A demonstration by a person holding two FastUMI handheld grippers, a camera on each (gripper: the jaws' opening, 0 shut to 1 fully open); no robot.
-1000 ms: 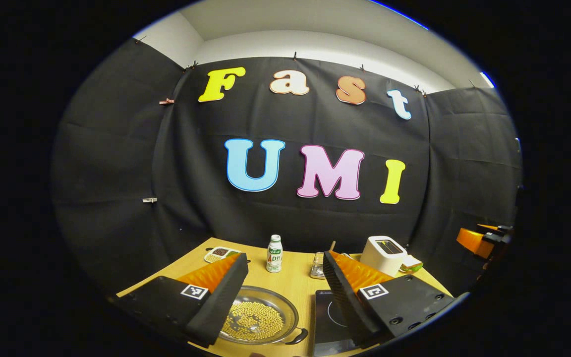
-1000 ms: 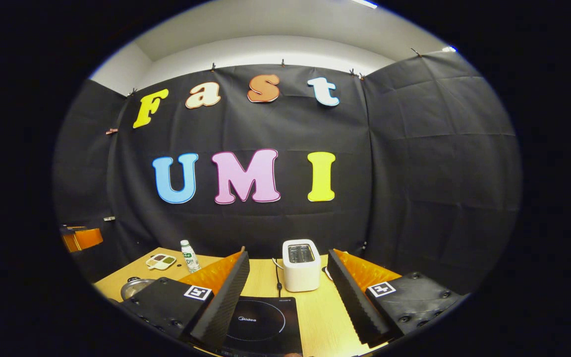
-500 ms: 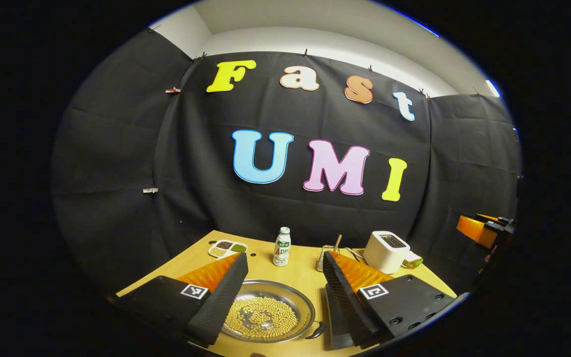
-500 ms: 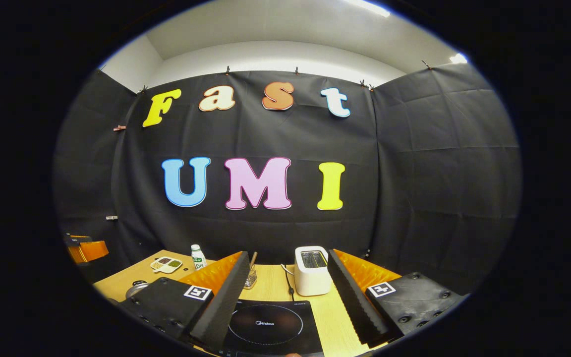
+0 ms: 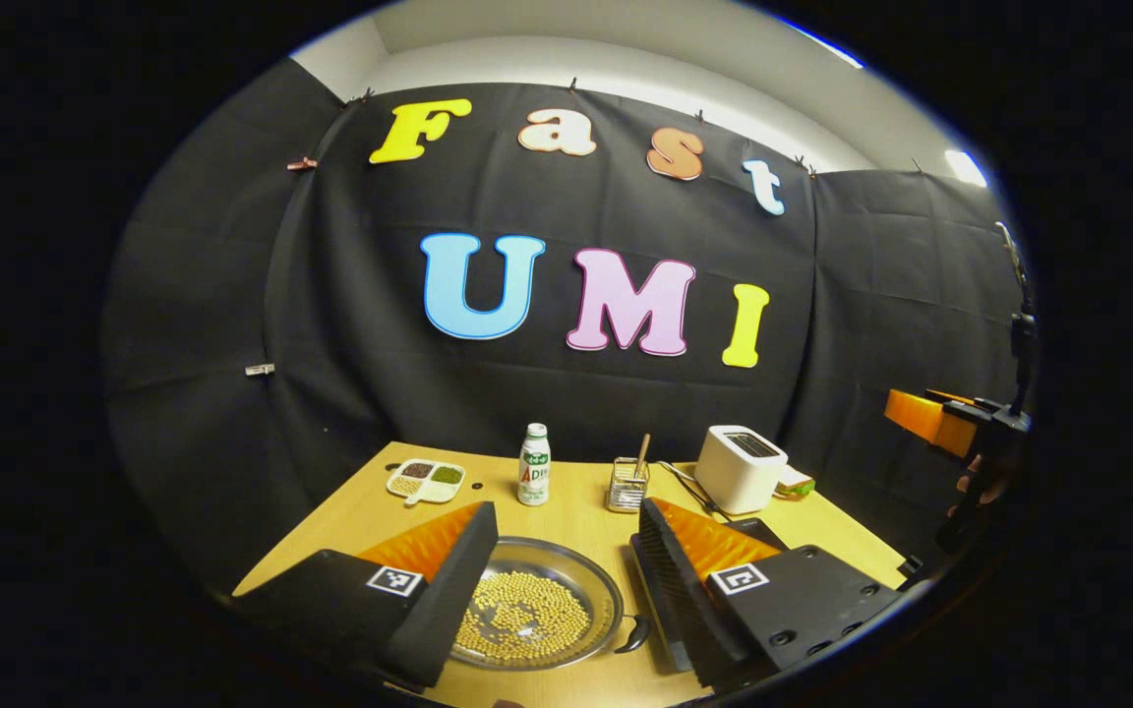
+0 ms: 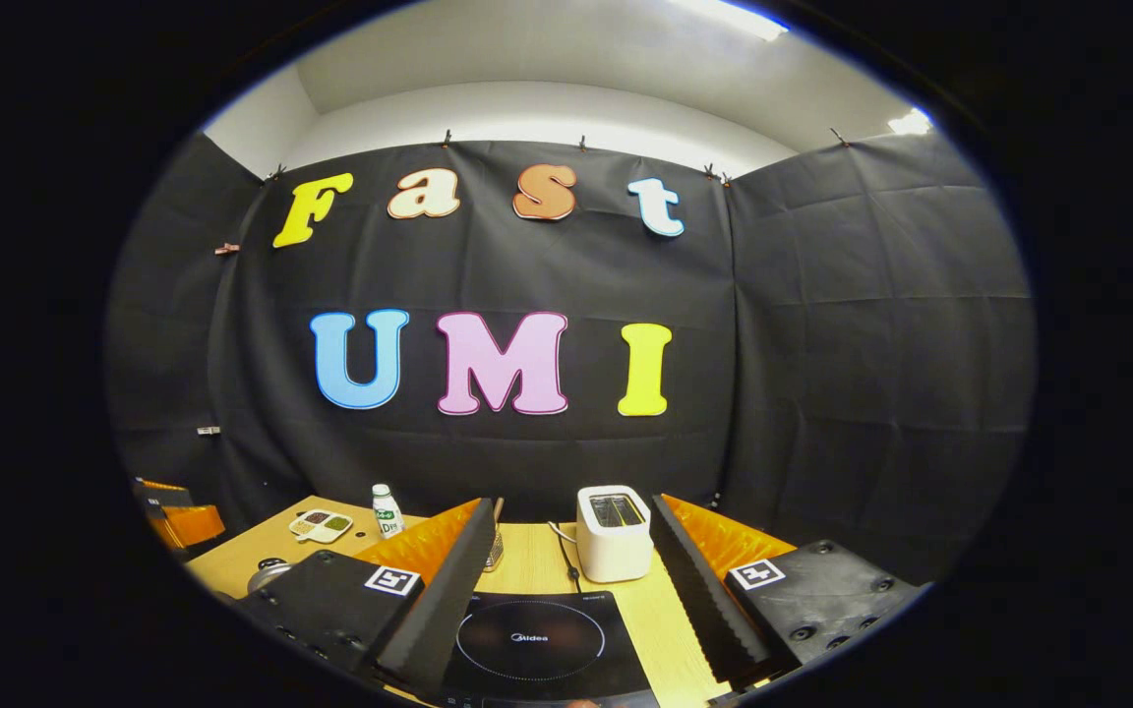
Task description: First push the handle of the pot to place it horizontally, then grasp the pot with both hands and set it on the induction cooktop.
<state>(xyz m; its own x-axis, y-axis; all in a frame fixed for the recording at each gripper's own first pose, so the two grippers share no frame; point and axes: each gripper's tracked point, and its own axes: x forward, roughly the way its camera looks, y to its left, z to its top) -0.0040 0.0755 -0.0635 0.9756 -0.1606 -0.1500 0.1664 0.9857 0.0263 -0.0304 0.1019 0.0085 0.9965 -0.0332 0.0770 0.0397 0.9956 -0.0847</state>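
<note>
The left hand-held gripper (image 5: 557, 570) hangs over the tabletop (image 5: 360, 511) with its fingers spread wide and nothing between them; below the gap sits the pot (image 5: 532, 618), a shallow steel pan holding a layer of yellow beans. Its dark handle (image 5: 633, 634) pokes out at the near right of the rim, angled toward the camera rather than lying across — so the push looks not yet made. The right hand-held gripper (image 6: 571, 580) is equally wide and empty, poised above the induction cooktop (image 6: 537, 644), which lies just to the right of the pot.

The risks, as I judge them: a push that lands on the rim instead of the handle would slide the whole pot, and a jolt or tilt in the two-sided lift could scatter beans. The toaster (image 6: 614, 531) and its cord sit close behind the cooktop.

Compared with a second ago, the left view has swung left and pulled back — more of the tabletop shows beyond the pot, and the cooktop has slipped behind the right finger. The right view has barely changed.
</note>
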